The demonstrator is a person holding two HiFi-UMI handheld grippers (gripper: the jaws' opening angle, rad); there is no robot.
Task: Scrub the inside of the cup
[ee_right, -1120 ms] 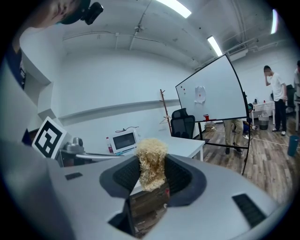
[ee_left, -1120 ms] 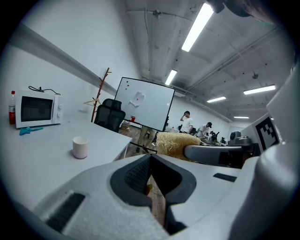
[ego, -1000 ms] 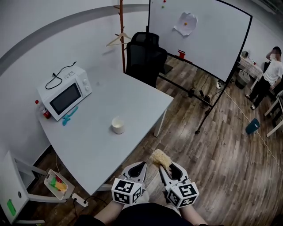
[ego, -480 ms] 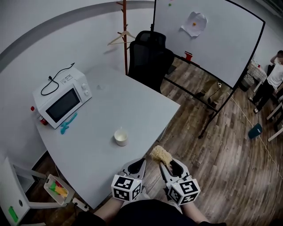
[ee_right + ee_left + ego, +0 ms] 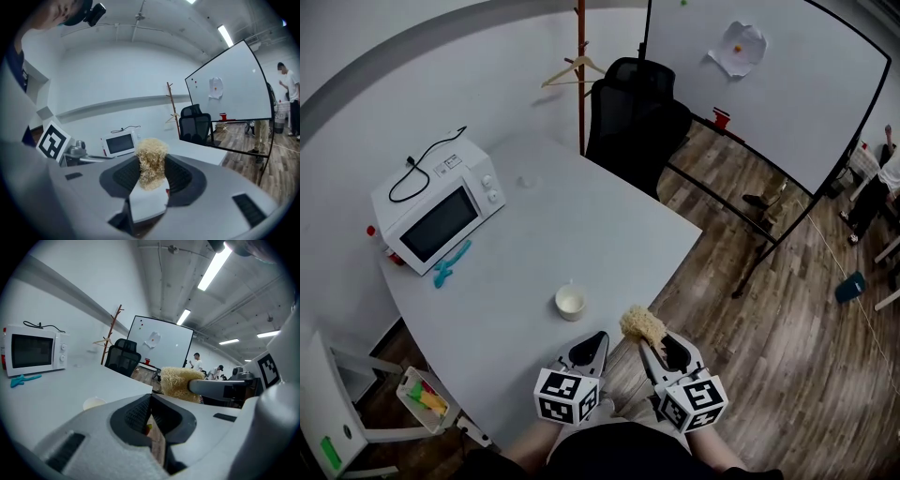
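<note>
A small white cup (image 5: 570, 302) stands upright on the white table (image 5: 581, 225), close to its near edge; it also shows low in the left gripper view as the cup (image 5: 93, 403). My right gripper (image 5: 645, 339) is shut on a tan fibrous scrubber (image 5: 639, 325), held over the floor just right of the cup and apart from it; the scrubber (image 5: 151, 161) sticks up between the jaws. My left gripper (image 5: 589, 345) is shut with nothing in it, just below the cup at the table's edge.
A white microwave (image 5: 439, 208) sits at the table's far left with a teal tool (image 5: 448, 263) in front of it. A black office chair (image 5: 637, 117), a coat stand (image 5: 579, 70) and a whiteboard (image 5: 769, 80) stand beyond the table. A person (image 5: 874, 187) is far right.
The view has shifted closer to the table: the cup now lies nearer both grippers. The grippers keep their pose, the right one still holding the scrubber.
</note>
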